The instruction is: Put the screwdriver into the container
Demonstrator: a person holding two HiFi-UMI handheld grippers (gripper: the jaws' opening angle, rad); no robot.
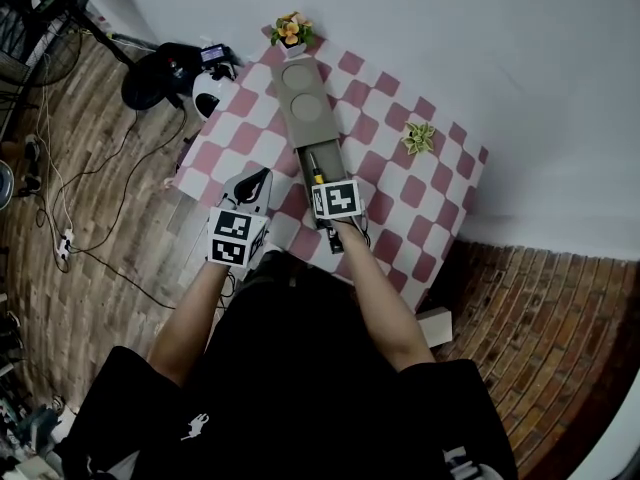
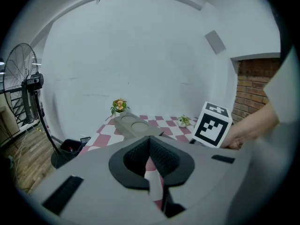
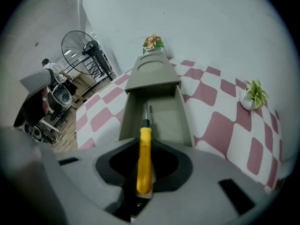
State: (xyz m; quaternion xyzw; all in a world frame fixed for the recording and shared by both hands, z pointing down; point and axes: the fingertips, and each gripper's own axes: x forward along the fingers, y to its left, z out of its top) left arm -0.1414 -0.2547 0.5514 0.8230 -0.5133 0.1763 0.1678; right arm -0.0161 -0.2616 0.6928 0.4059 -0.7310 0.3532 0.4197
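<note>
My right tongs [image 3: 143,165] are clamped on the yellow-handled screwdriver [image 3: 144,156] at the handle, with the steel shaft pointing ahead so it can go in lengthwise. The shaft hangs over the open drawer [image 3: 165,118] of the long grey plastic container [image 3: 152,76], centre of the right gripper view. I can't tell if it's touching the drawer floor. My left tongs [image 2: 150,146] are pinched narrow and empty, lower left in the head view, clear of the container at the edge of the pink-and-white chequered cloth [image 1: 400,183].

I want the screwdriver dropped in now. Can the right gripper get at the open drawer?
Probably yes: the right gripper, shut on the screwdriver, hangs right over the drawer, with nothing between.
</note>
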